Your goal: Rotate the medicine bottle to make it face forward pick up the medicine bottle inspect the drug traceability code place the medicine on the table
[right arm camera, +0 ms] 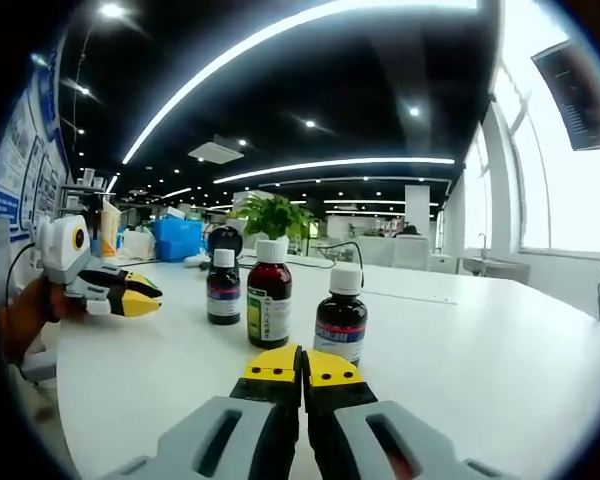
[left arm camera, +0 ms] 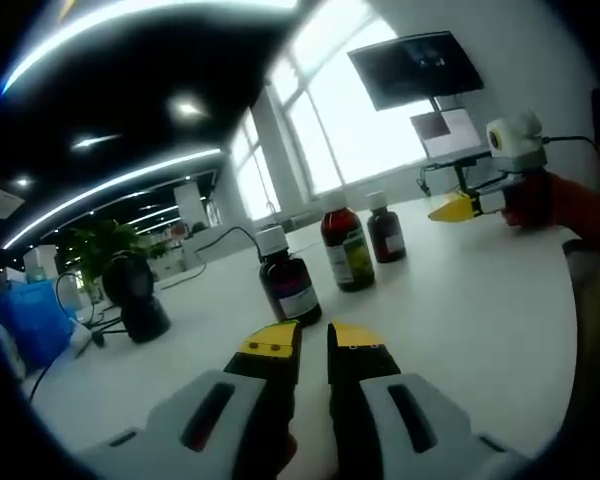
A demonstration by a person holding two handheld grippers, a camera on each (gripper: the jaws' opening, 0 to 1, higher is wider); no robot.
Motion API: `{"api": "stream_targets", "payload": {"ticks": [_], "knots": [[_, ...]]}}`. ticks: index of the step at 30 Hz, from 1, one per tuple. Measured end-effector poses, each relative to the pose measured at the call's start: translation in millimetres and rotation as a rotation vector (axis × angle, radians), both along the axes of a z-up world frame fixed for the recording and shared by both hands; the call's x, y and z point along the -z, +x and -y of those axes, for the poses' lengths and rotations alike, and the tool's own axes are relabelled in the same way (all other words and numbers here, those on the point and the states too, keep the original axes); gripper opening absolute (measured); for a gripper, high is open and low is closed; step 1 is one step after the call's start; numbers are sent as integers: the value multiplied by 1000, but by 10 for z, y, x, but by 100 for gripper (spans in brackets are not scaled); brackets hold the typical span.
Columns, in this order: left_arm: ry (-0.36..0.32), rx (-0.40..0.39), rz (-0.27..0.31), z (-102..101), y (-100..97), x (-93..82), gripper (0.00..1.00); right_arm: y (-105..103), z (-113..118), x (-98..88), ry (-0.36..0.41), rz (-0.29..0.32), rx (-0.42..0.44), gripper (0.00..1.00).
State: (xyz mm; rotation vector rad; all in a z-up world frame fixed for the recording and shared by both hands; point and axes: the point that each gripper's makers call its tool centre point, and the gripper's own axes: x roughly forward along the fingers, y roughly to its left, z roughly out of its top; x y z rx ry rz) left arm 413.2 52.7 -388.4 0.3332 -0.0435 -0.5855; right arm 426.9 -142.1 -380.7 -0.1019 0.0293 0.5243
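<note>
Three medicine bottles [right arm camera: 268, 300] clustered mid-table, at twelve o'clock from both grippers. Left gripper [left arm camera: 314, 342] nearly closed, right gripper [right arm camera: 301, 366] closed — both empty. Risk: bottles near together, easily toppling a neighbour when reaching in.

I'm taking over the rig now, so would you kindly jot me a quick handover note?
Left gripper: shut, empty, low over the white table.
Right gripper: shut, empty, close behind the bottles.
Three brown medicine bottles stand upright in a row: white-label bottle, green-label bottle, small bottle.
Done: no bottle is held or lifted.
Left: rotate a bottle, lift it, inspect the code, set it down.
</note>
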Motion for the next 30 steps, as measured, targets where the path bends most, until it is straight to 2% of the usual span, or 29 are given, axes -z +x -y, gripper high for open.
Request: {"api": "stream_targets", "payload": {"ticks": [22, 30], "knots": [[0, 2, 0, 2, 5, 3, 3, -20, -31, -11, -11, 11, -16, 0], [-1, 3, -1, 6, 0, 2, 3, -23, -18, -54, 15, 17, -17, 0]]}}
